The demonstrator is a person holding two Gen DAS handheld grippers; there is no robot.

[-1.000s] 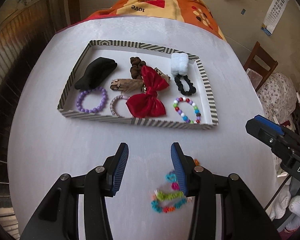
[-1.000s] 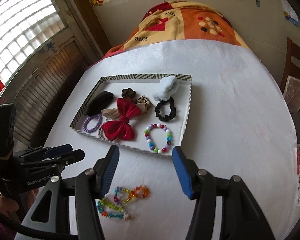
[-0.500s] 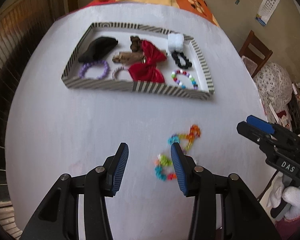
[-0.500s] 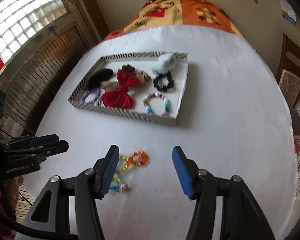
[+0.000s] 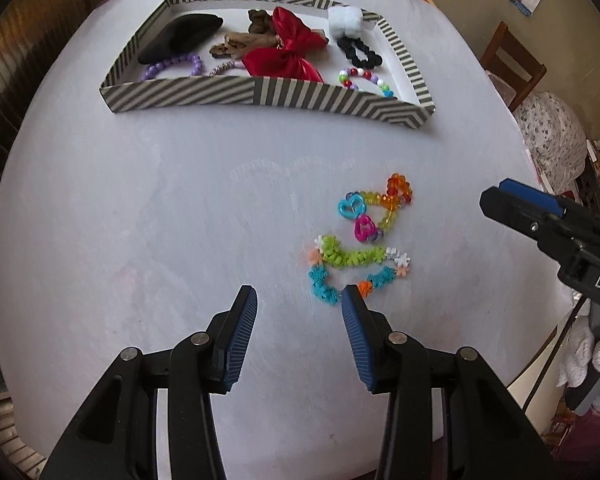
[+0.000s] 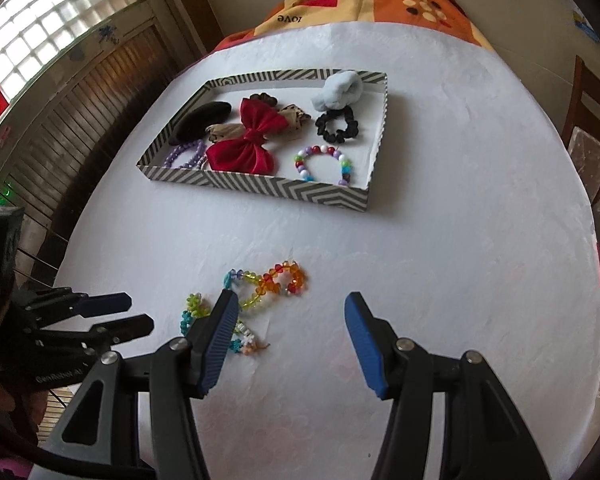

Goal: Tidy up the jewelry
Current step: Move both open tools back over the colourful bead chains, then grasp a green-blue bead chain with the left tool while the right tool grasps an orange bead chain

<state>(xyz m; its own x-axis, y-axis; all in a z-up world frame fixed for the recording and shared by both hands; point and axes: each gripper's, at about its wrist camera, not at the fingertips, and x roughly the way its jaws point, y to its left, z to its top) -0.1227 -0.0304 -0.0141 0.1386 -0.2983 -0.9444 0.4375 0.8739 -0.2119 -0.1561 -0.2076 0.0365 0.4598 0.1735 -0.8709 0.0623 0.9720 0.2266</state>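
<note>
Both grippers dropped toward the bracelets (image 5: 360,240) near the tray (image 5: 260,96); fingers wide, empty. Left gripper (image 5: 298,308) should straddle one strand before closing.

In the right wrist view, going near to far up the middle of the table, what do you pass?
Right gripper → orange bead bracelet on the cloth → striped tray's near wall → multicoloured bead bracelet → black scrunchie → pale blue scrunchie.
</note>
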